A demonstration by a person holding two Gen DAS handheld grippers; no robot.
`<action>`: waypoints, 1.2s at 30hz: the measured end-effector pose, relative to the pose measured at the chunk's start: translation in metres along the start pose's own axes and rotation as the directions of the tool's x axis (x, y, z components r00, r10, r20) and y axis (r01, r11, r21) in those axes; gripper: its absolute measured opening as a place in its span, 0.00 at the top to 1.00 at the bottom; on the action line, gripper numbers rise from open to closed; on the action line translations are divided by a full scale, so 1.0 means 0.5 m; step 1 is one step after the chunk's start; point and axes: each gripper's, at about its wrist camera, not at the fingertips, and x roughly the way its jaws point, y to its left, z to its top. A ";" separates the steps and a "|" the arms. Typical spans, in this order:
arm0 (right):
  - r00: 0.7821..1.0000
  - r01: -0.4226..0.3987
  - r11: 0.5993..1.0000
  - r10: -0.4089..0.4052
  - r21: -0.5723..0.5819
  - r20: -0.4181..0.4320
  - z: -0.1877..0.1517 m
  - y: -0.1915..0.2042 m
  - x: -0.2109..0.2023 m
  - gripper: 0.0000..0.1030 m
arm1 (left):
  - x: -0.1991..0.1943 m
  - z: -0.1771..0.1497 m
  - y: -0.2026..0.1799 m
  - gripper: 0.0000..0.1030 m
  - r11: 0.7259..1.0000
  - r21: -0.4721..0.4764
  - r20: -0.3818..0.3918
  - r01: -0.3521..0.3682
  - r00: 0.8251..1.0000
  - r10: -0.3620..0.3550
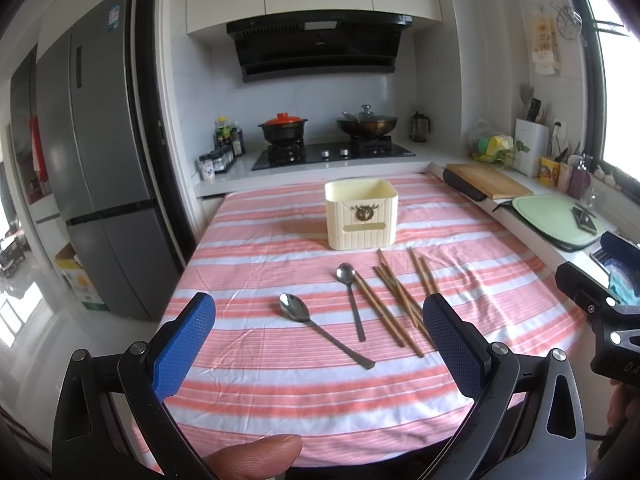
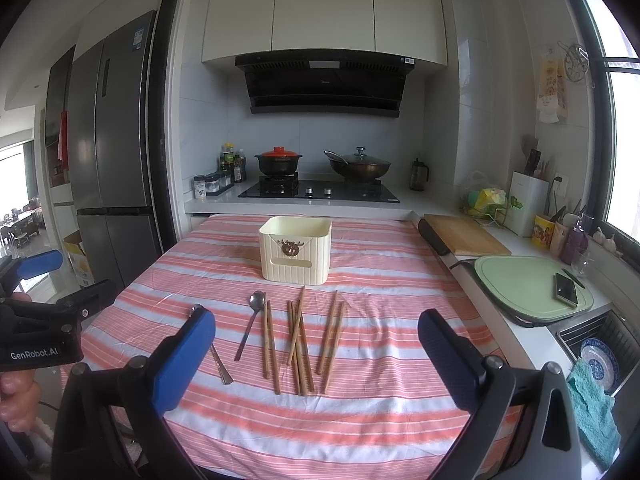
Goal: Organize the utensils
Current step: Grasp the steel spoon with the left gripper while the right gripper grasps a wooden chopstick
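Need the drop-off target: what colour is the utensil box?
Cream utensil box, clearest in the right wrist view.

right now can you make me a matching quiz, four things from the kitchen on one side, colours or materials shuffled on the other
Things:
1. ribbed utensil box
2. long-handled spoon nearest the box
3. chopsticks
4. lid of the black clay pot

Descriptions:
A. brown wood
B. red
C. cream
D. shiny metal

Pairs: 1-C, 2-D, 3-A, 4-B
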 end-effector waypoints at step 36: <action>0.956 0.108 0.994 -0.095 0.033 -0.276 -0.111 -0.140 0.318 0.00 | 0.389 -0.108 0.062 0.00 0.989 -0.127 -0.389 -0.078 0.921 0.022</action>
